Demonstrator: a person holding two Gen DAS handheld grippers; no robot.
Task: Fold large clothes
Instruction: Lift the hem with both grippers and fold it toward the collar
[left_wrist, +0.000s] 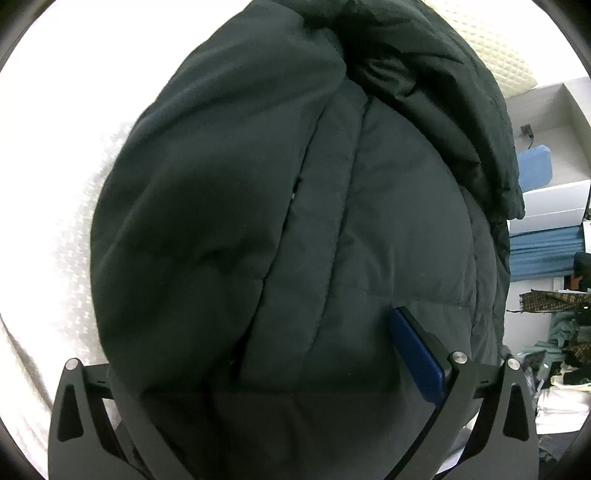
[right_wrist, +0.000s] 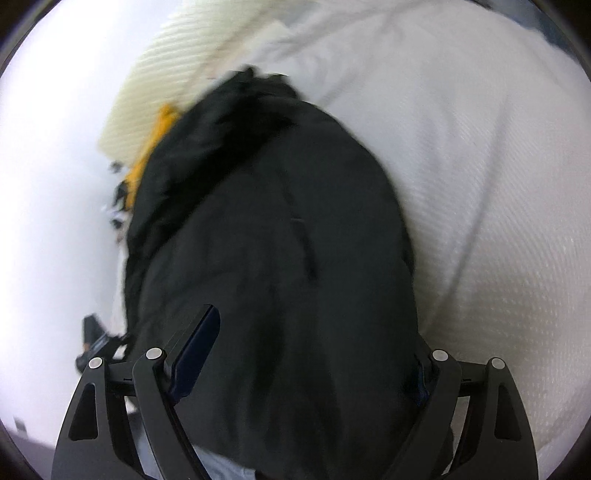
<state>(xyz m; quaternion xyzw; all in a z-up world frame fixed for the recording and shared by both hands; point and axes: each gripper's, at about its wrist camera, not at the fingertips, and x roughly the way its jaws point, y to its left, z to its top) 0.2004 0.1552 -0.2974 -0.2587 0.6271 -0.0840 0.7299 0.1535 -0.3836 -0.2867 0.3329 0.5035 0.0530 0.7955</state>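
Note:
A bulky dark puffer jacket (left_wrist: 295, 206) lies bunched on the white bed cover (left_wrist: 55, 258) and fills most of the left wrist view. My left gripper (left_wrist: 295, 317) has the jacket's near end between its jaws. Its right blue pad (left_wrist: 417, 354) rests against the fabric, and the left finger is hidden under a fold. In the blurred right wrist view the same jacket (right_wrist: 280, 229) bulges between the jaws of my right gripper (right_wrist: 295, 314), which stand wide. The left pad (right_wrist: 195, 350) sits at the jacket's edge, while the right pad is nearly buried in fabric.
A cream textured pillow (left_wrist: 491, 37) lies beyond the jacket, with a yellow item (right_wrist: 155, 147) beside it. White shelving with blue things (left_wrist: 535, 162) and a heap of clothes (left_wrist: 554, 332) stand to the right of the bed. White bed cover (right_wrist: 480, 184) spreads right of the jacket.

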